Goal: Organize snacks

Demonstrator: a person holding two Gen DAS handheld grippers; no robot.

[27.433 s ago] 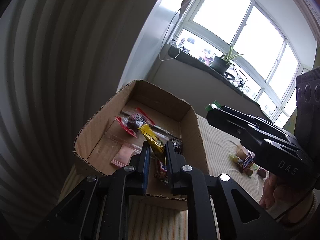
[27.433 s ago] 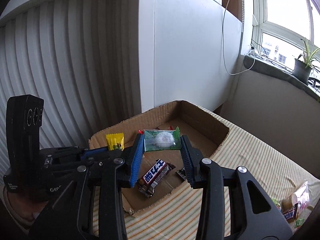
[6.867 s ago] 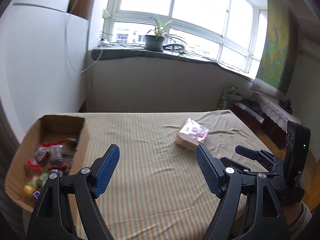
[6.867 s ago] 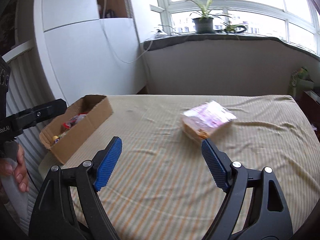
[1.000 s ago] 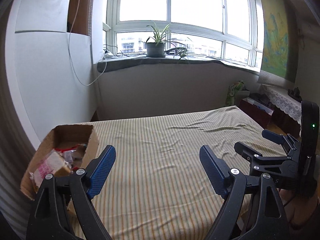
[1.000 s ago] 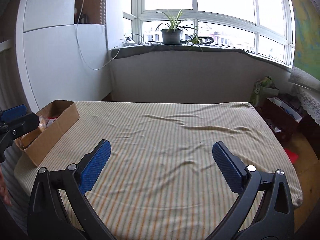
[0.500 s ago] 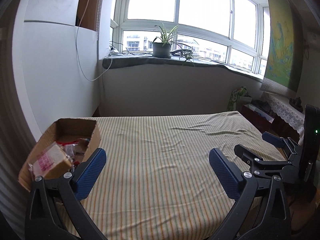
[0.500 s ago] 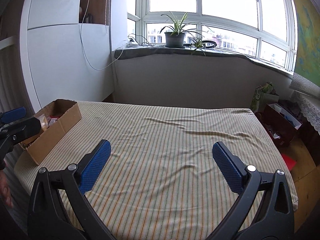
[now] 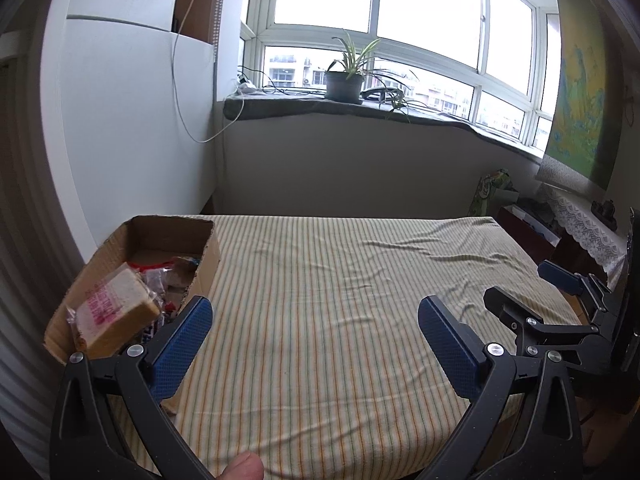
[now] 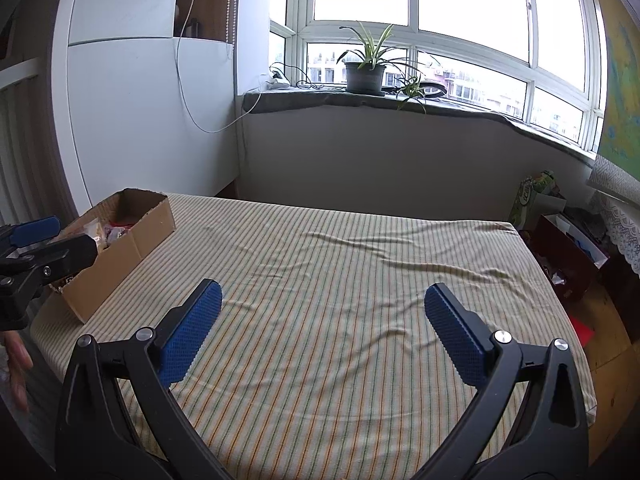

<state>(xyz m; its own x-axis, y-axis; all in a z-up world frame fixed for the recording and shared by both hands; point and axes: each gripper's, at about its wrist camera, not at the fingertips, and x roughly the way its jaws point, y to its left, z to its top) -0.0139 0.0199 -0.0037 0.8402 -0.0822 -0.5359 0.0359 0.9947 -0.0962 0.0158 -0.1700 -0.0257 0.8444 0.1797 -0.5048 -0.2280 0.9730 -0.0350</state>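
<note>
A cardboard box (image 9: 206, 258) stands at the left end of the striped table (image 9: 340, 300). It holds several wrapped snacks, with a bagged bread slice (image 9: 112, 314) on top at its near end. The box also shows in the right wrist view (image 10: 120, 248). My left gripper (image 9: 312, 340) is open and empty, held above the table's near edge, just right of the box. My right gripper (image 10: 320, 328) is open and empty over the middle of the table. No loose snack lies on the cloth.
A window ledge (image 9: 360, 108) with a potted plant (image 9: 344, 80) runs behind the table. A white cabinet (image 9: 132, 128) stands behind the box. Bags and a red box (image 10: 560, 240) sit on the floor to the right.
Both grippers have drawn back and risen a little from the table, so more of the cloth and room shows. The box and its snacks have not moved.
</note>
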